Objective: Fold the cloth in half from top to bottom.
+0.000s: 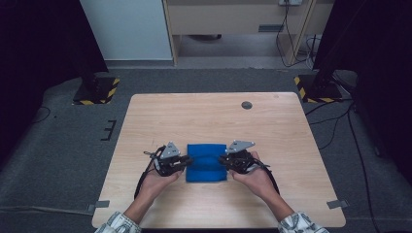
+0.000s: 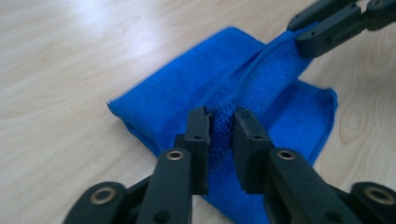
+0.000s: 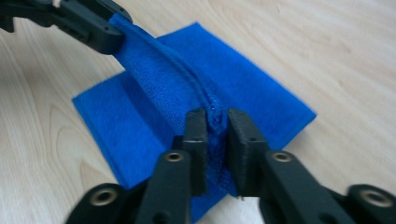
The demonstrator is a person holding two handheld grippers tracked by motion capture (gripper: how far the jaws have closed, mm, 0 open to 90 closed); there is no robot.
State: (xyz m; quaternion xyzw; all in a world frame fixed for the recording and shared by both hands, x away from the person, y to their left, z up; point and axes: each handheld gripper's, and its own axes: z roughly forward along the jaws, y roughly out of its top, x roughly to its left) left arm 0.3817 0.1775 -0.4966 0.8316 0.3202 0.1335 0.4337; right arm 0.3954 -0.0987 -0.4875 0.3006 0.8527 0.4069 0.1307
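- A blue cloth [image 1: 206, 162] lies folded on the table [image 1: 214, 121], near the person's edge, directly between the two grippers.
- The left gripper [image 1: 184, 161] sits at the cloth's left edge, held by the left hand [image 1: 158, 180]; its jaws point inward toward the other gripper.
- In the left gripper view, the left gripper [image 2: 220, 133] has its jaws narrowed onto a raised ridge of the cloth [image 2: 187, 100], with blue fabric pinched between them.
- The right gripper [image 1: 224, 160] sits at the cloth's right edge, held by the right hand [image 1: 255, 178], its jaws pointing inward too.
- In the right gripper view, the right gripper [image 3: 215, 128] is likewise closed on the same ridge of the cloth [image 3: 261, 100], fabric bunched in the narrow gap.
- The ridge runs from one gripper straight to the other, lifted off the rest of the cloth, which stays flat on the table to either side.
- Beyond each gripper's own jaws, the other gripper shows at the far end of the ridge, also clamped on the fabric.
- A small dark disc [image 1: 247, 105] lies on the table well beyond the grippers, toward the far right.
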